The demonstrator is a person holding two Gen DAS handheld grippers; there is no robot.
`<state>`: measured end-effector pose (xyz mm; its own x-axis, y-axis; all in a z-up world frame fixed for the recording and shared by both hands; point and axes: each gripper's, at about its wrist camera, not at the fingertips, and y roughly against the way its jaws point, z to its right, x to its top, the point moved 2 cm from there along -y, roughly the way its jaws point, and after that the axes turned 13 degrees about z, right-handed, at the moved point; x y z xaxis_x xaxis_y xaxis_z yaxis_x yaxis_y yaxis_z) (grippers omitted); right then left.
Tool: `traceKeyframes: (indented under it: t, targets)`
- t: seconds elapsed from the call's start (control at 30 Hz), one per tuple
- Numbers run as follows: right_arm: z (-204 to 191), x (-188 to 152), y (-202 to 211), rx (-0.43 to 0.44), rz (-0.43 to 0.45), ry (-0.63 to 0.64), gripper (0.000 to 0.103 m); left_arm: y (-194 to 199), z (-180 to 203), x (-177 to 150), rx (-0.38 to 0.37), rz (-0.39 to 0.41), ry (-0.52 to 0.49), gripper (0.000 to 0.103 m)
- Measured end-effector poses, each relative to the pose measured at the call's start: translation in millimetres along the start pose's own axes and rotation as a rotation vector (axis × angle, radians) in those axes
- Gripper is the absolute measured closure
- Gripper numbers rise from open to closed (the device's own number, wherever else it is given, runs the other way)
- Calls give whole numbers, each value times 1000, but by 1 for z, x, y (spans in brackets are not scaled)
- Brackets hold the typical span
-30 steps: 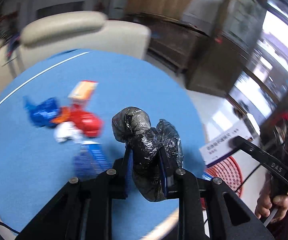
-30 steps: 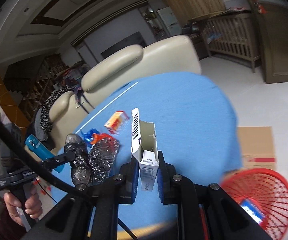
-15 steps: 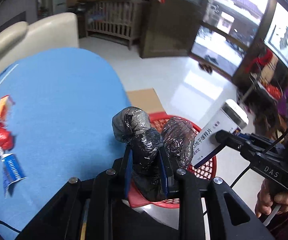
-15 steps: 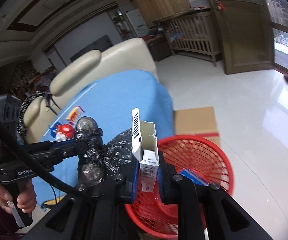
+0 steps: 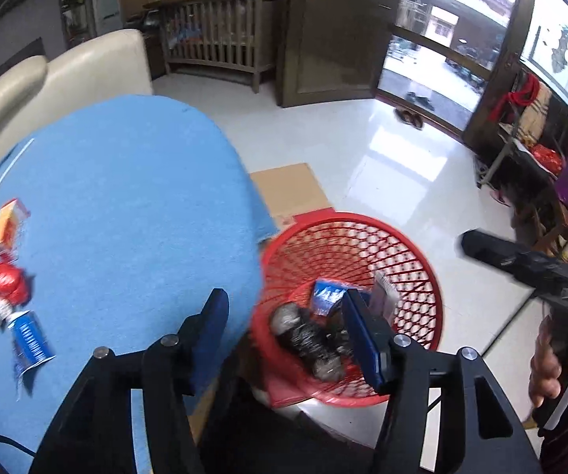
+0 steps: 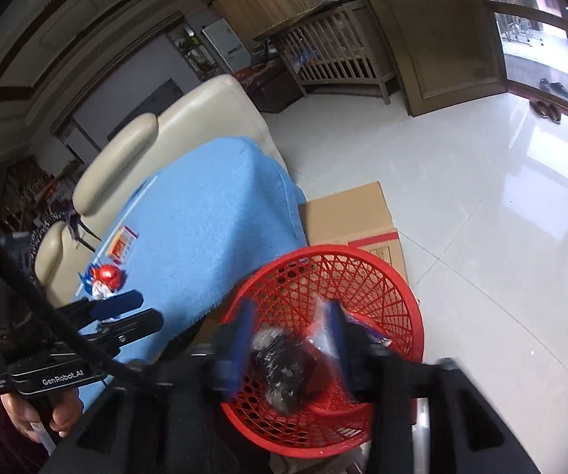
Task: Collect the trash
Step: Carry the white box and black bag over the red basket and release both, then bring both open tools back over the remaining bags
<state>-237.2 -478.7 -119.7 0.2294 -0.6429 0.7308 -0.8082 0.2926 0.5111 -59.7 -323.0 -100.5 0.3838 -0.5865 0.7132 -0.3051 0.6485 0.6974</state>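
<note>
Blue pads: the left gripper (image 5: 284, 328) has its jaws spreading apart over the basket edge, nothing pressed between the pads.
Right gripper (image 6: 290, 339): blurred, jaws likewise spreading wide above the basket, nothing clamped between them.
Writing on the tools: the left gripper's body, seen from the right wrist at 8 o'clock, reads "GenRobot.AI"; white lettering on the right gripper's body in the left wrist view is too smeared to read.
Black plastic bag (image 5: 307, 341): crumpled, lying inside the basket just below the left gripper's pads.
Small boxes (image 5: 329, 294): a blue one and a paler one beside it, in the basket at 1 o'clock from the bag; print is not legible.
Red mesh basket (image 5: 406, 252): on the white floor, touching the table's edge, with a cardboard box (image 6: 347, 213) at its 12 o'clock.
Blue cloth table (image 5: 126, 197): at 9 o'clock lie an orange carton (image 5: 7, 223), a red wrapper (image 5: 5, 280) and a blue-and-white pack (image 5: 29, 339), all unreadable.
Hand (image 5: 552, 363): at 4 o'clock, gripping the right handle.
</note>
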Motion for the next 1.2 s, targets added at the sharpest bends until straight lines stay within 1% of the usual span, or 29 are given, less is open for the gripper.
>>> traceKeyframes:
  t: [0.03, 0.07, 0.27, 0.43, 0.5, 0.6, 0.77, 0.83, 0.93, 1.0, 1.07, 1.1, 1.2]
  targets:
    - [-3, 2, 4, 4, 31, 9, 26, 4, -5, -2, 14, 1, 4, 42]
    - [-6, 3, 6, 7, 44, 19, 26, 9, -10, -4, 32, 4, 7, 42]
    - [-25, 7, 4, 38, 55, 27, 26, 60, -67, -36, 170, 32, 66, 41]
    - [-49, 5, -1, 72, 47, 36, 26, 114, -129, -71, 344, 67, 152, 40]
    - [-64, 4, -3, 90, 40, 52, 26, 135, -151, -88, 427, 83, 182, 38]
    - [-96, 1, -5, 121, 22, 104, 26, 164, -186, -116, 505, 94, 257, 38]
    - [-148, -5, -16, 184, -34, 173, 26, 192, -233, -163, 600, 89, 392, 38]
    - [-173, -9, -25, 229, -75, 191, 26, 197, -246, -177, 614, 90, 453, 38]
    - [-212, -20, -42, 283, -147, 234, 26, 201, -259, -196, 611, 103, 553, 38]
    - [-238, -33, -61, 349, -239, 200, 26, 206, -265, -206, 611, 138, 617, 38]
    - [-261, -46, -80, 402, -320, 169, 26, 211, -263, -216, 613, 192, 689, 38]
    - [-274, -54, -90, 413, -348, 178, 26, 212, -258, -223, 596, 224, 734, 38]
    - [-309, -73, -118, 411, -395, 259, 26, 212, -242, -239, 530, 258, 813, 38]
